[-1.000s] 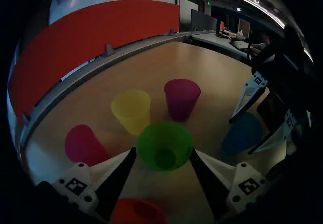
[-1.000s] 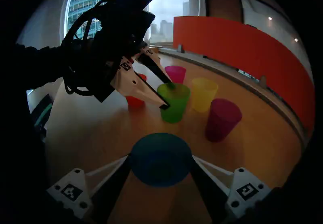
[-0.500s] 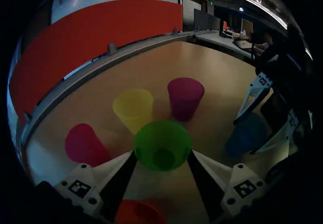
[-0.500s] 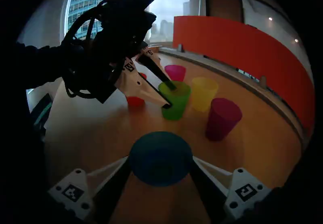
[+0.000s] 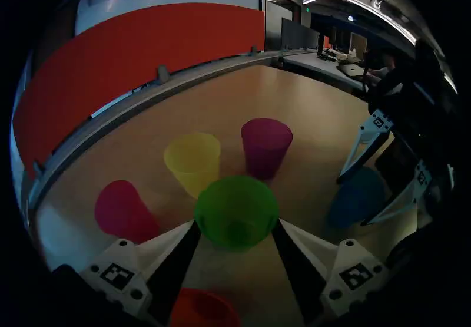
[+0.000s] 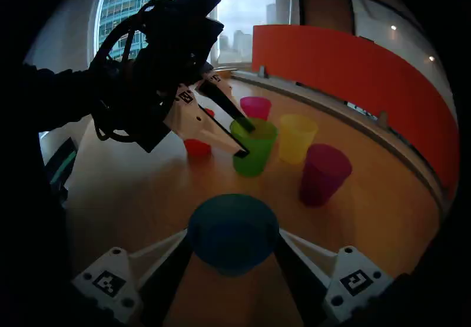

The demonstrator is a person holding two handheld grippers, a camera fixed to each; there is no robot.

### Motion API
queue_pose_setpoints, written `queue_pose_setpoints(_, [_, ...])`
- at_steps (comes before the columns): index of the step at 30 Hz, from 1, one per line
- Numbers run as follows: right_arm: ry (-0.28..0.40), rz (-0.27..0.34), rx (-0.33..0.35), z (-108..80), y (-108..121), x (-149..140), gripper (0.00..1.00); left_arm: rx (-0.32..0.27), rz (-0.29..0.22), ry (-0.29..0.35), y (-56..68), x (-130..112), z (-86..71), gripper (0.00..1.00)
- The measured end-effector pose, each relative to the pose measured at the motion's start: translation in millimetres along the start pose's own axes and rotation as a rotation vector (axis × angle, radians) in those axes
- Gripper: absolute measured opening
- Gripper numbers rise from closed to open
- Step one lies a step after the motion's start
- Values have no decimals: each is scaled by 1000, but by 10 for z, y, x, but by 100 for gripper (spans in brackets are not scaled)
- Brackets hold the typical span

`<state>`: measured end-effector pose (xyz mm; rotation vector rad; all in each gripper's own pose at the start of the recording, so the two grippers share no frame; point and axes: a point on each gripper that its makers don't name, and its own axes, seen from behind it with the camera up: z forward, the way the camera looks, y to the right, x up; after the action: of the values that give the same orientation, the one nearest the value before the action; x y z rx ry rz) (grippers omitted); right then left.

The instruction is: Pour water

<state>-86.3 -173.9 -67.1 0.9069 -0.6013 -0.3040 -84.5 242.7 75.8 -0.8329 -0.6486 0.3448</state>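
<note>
The left gripper view looks from just behind the left tongs [image 5: 235, 224], low over the worktop [image 5: 306, 103], toward the red wall [image 5: 135, 44] at 11 o'clock, the green cup [image 5: 236, 209] very near at 6 o'clock. The right gripper view, behind the right tongs [image 6: 232, 233], faces the window [image 6: 247, 3] at 12 o'clock, the blue cup [image 6: 232, 224] near at 6 o'clock. Both share the yellow cup [image 5: 193, 159] and purple cup [image 5: 266, 144], and each sees the other tongs farther off.
</note>
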Motion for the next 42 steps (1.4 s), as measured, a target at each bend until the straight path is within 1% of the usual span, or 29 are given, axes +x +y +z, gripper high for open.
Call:
queue_pose_setpoints(8, [26,2,-15,-94,31,112,91,11,2,34,14,68,-121,84])
queue_pose_setpoints(23, [109,5,-74,-312,156,491,91,48,9,139,26,243,-548,84])
queue_pose_setpoints(32, [167,3,-108,-461,222,736,91,82,3,210,-60,379,-829,84])
queue_pose_setpoints(38, [198,9,-123,-519,254,858,91,89,-9,248,-77,450,-1004,84])
queue_pose_setpoints(42, [221,9,-131,-553,266,944,91,101,-8,269,-97,482,-1110,84])
